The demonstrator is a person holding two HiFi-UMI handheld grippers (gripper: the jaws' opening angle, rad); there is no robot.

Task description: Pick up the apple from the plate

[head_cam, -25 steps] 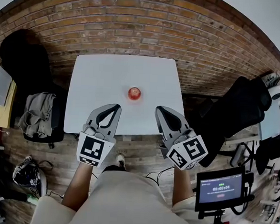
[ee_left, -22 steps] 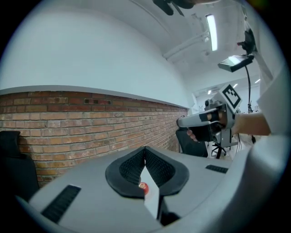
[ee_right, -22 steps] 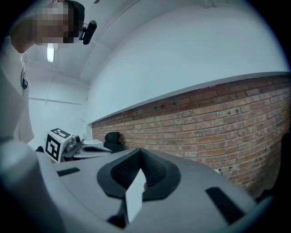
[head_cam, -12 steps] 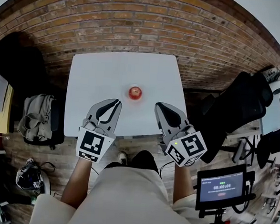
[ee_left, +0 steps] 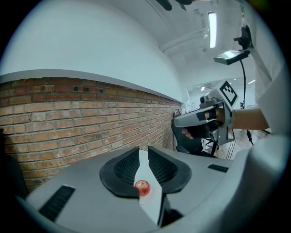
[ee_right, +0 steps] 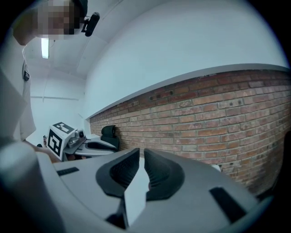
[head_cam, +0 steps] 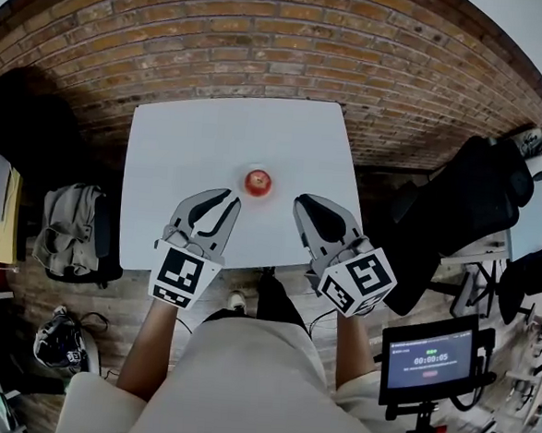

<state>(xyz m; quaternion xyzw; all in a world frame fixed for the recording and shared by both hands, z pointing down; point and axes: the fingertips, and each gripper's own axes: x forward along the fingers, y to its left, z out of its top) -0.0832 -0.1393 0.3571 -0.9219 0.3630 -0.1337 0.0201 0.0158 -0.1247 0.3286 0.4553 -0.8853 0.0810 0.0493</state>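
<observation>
A red apple [head_cam: 259, 181] sits on a white plate [head_cam: 257, 197], near the front of the white table [head_cam: 193, 141]. My left gripper [head_cam: 230, 200] hovers just left of and nearer than the apple. Its jaws have just been opening to a narrow gap, with nothing between them. In the left gripper view the apple [ee_left: 142, 186] shows beyond the left gripper [ee_left: 143, 150]. My right gripper [head_cam: 301, 203] hangs to the apple's right, shut and empty. In the right gripper view only bare tabletop lies past the right gripper [ee_right: 141, 151].
A brick wall [head_cam: 264, 44] stands behind the table. A black office chair [head_cam: 457, 205] is at the right, with a screen on a stand [head_cam: 428, 358] nearer me. At the left are a chair with a grey garment [head_cam: 72, 220] and a helmet [head_cam: 57, 344].
Both grippers have come a little farther over the table's front edge, closer to the apple on either side. The apple has not moved.
</observation>
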